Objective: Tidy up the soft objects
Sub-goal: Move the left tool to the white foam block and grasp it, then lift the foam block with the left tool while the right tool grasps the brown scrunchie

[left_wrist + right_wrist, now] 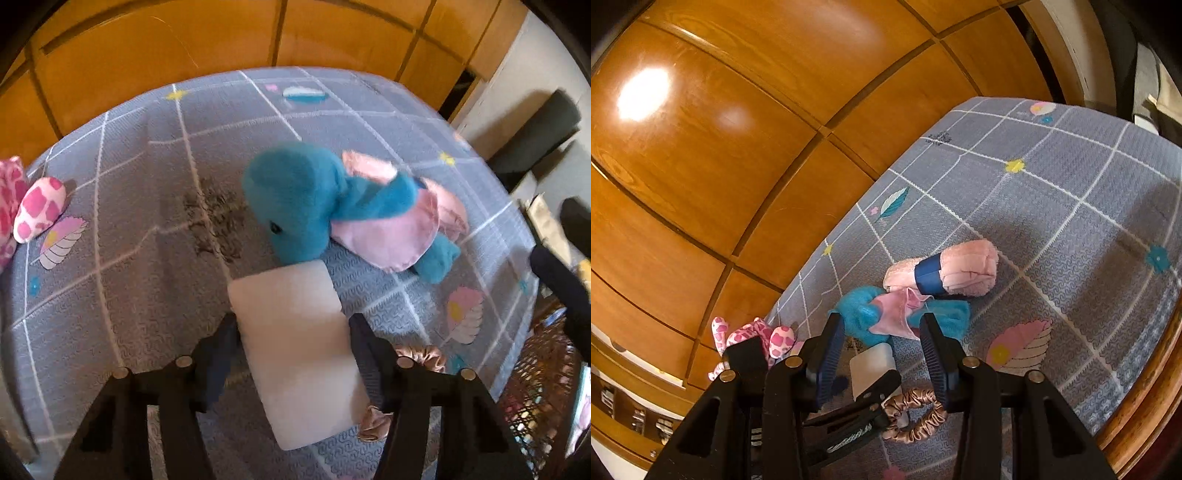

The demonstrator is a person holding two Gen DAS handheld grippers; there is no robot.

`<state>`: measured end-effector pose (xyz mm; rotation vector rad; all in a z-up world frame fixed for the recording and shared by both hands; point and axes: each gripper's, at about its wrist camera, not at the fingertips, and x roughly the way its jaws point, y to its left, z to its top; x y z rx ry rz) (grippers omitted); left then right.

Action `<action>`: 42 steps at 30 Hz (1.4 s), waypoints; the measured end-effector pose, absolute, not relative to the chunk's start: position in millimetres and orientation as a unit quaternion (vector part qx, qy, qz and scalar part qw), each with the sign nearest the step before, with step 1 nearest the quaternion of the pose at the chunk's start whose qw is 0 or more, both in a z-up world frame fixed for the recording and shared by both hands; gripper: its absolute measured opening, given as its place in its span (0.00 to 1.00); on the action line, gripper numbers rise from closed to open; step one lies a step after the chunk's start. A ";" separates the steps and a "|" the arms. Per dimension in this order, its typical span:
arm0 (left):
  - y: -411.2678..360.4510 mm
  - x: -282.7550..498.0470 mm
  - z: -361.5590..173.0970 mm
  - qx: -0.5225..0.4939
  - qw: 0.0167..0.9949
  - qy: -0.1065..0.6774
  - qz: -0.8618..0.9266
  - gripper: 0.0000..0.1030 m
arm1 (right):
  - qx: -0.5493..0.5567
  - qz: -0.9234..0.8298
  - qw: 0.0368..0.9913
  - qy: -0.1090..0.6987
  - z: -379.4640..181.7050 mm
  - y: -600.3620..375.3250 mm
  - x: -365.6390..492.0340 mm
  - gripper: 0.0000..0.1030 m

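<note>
In the left wrist view my left gripper (pixel 291 325) is shut on a white foam block (pixel 295 350) and holds it over the grey patterned cloth (pixel 129 221). Just beyond it lies a blue and pink plush toy (pixel 332 210). A satin scrunchie (pixel 421 356) lies under the right finger. A pink spotted plush (pixel 33 206) lies at the far left. In the right wrist view my right gripper (pixel 882 325) is open and empty, above the foam block (pixel 871 365), the left gripper (pixel 849 417), the scrunchie (pixel 916 413), the blue plush (pixel 864 314) and the spotted plush (pixel 757 336).
A rolled pink towel with a blue band (pixel 945 269) lies on the cloth past the blue plush. A wooden panelled wall (pixel 738 129) stands behind the table. A wooden table edge (pixel 1145 406) runs along the right. A wicker chair (pixel 535 387) stands at the right.
</note>
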<state>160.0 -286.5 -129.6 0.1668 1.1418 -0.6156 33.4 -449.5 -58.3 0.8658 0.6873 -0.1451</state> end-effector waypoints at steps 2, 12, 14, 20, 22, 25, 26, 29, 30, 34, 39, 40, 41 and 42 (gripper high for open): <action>-276.7 157.6 -125.6 0.067 0.795 0.526 -0.295 0.56 | 0.417 -0.070 0.844 0.329 -59.9 -450.8 33.6 0.41; -183.7 143.0 -109.2 0.013 0.822 0.507 -0.259 0.56 | 0.388 -0.082 0.832 0.388 -65.4 -441.4 48.5 0.41; -163.7 138.8 -113.6 0.009 0.826 0.508 -0.243 0.56 | 0.384 -0.084 0.826 0.404 -68.8 -440.0 51.6 0.41; -137.3 129.6 -131.7 0.002 0.833 0.507 -0.222 0.57 | 0.356 -0.102 0.804 0.465 -78.2 -428.0 64.0 0.41; -141.4 126.0 -132.6 0.018 0.836 0.501 -0.221 0.58 | 0.331 -0.103 0.797 0.494 -82.0 -414.4 70.2 0.41; -143.3 121.4 -134.8 0.022 0.845 0.486 -0.223 0.60 | 0.287 -0.108 0.791 0.529 -88.6 -388.3 76.5 0.48; -142.2 119.8 -135.9 0.020 0.848 0.480 -0.224 0.60 | 0.274 -0.111 0.790 0.537 -90.7 -380.5 77.5 0.58; -140.4 117.5 -137.3 0.017 0.851 0.472 -0.227 0.60 | 0.255 -0.129 0.782 0.554 -103.0 -360.5 77.3 0.69; -140.7 116.5 -138.1 0.017 0.852 0.471 -0.228 0.60 | 0.243 -0.146 0.780 0.558 -107.8 -354.6 77.3 0.69; -140.6 114.8 -139.6 0.015 0.854 0.467 -0.231 0.60 | 0.235 -0.153 0.775 0.567 -122.7 -338.3 78.3 0.69; -133.7 110.6 -140.5 0.011 0.855 0.461 -0.235 0.60 | 0.183 -0.144 0.807 0.543 -120.8 -325.0 72.9 0.20; -134.6 110.0 -140.3 0.016 0.856 0.462 -0.234 0.60 | 0.179 -0.135 0.813 0.537 -119.8 -323.6 71.9 0.18; -135.3 110.7 -139.7 0.018 0.856 0.462 -0.232 0.60 | 0.167 -0.120 0.822 0.532 -119.0 -318.9 72.2 0.17; -135.5 110.5 -139.8 0.019 0.856 0.461 -0.231 0.61 | 0.159 -0.109 0.824 0.532 -119.8 -314.5 72.6 0.17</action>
